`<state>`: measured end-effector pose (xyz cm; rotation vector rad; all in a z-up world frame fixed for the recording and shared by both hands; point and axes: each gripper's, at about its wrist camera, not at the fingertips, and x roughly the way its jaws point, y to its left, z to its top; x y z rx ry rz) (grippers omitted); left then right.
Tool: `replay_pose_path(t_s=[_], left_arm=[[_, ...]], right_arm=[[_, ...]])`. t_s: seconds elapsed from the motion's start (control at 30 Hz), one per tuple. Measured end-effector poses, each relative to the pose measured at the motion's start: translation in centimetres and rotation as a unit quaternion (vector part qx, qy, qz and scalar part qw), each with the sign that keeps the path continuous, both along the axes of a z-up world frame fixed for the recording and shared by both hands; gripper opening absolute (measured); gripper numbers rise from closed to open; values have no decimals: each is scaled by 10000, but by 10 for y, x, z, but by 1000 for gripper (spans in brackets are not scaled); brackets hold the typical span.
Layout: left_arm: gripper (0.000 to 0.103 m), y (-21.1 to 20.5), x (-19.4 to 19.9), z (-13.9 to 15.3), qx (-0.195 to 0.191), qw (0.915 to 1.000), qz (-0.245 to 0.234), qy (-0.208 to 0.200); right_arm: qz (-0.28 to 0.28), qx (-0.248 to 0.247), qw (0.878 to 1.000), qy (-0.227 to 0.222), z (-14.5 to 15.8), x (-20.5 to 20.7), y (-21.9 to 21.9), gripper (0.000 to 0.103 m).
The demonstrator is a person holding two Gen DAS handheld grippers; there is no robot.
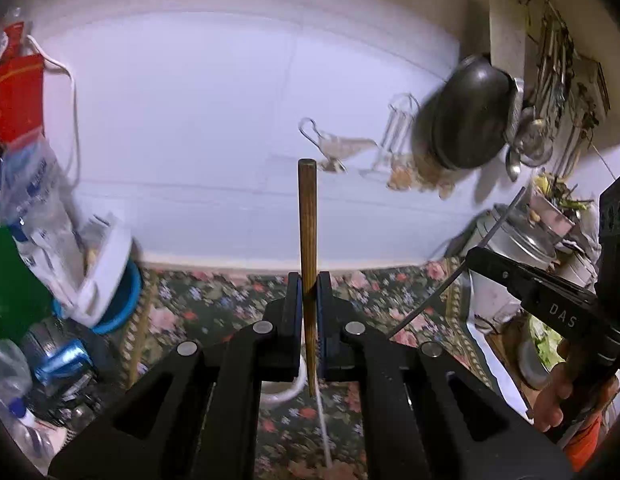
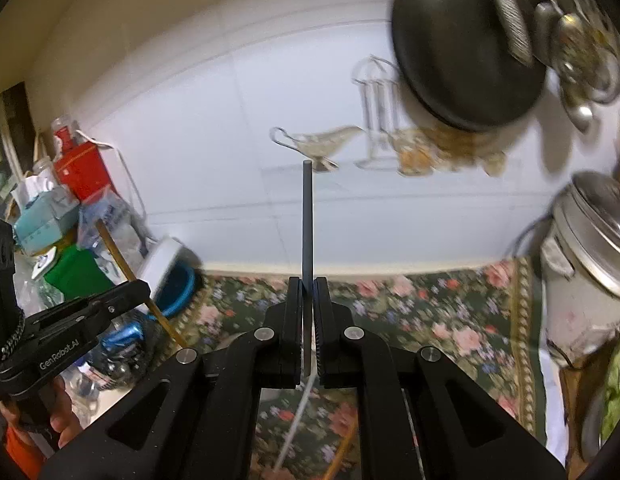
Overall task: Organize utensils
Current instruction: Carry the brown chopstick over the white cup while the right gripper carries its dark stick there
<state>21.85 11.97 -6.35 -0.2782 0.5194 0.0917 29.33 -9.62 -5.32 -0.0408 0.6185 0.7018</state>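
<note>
Two grippers are each clamped on one chopstick above a floral tablecloth [image 1: 197, 312]. From the left wrist view, the left gripper [image 1: 308, 280] has its jaws pressed tight on a brown wooden chopstick [image 1: 307, 216], which stands upright between the pads and rises toward twelve o'clock against the white tiled wall [image 1: 189, 120]; its thin end hangs below the jaws. At three o'clock in that view the right gripper [image 1: 476, 258] comes in, held by a hand [image 1: 558, 396], with a thin grey chopstick [image 1: 494, 228] slanting through its tip.

From the right wrist view, the right gripper [image 2: 307, 284] is closed on that grey chopstick [image 2: 307, 216], upright and pointing to twelve o'clock. At nine o'clock the left gripper [image 2: 143, 286] shows with the wooden chopstick [image 2: 117, 256] crossing it on a slant, a hand [image 2: 65, 408] below.

A dark pan [image 2: 462, 52] hangs on the wall at one o'clock, with ladles [image 2: 578, 52] just beside it. A metal cooker [image 2: 590, 248] stands at three o'clock. Bottles and a red box [image 2: 81, 172] crowd ten o'clock, a blue bowl [image 2: 177, 288] near them
</note>
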Motion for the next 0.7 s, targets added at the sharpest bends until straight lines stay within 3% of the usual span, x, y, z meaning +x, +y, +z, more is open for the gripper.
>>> replay_pose_path(t_s=[0.27, 0.7], left_arm=[[5, 31, 10, -8, -76, 9998, 173, -41], [5, 51, 38, -69, -270, 9984, 220, 443]], right_arm=[[379, -8, 9993, -10, -2, 2, 47, 5], [599, -539, 9953, 546, -62, 14, 100, 5]])
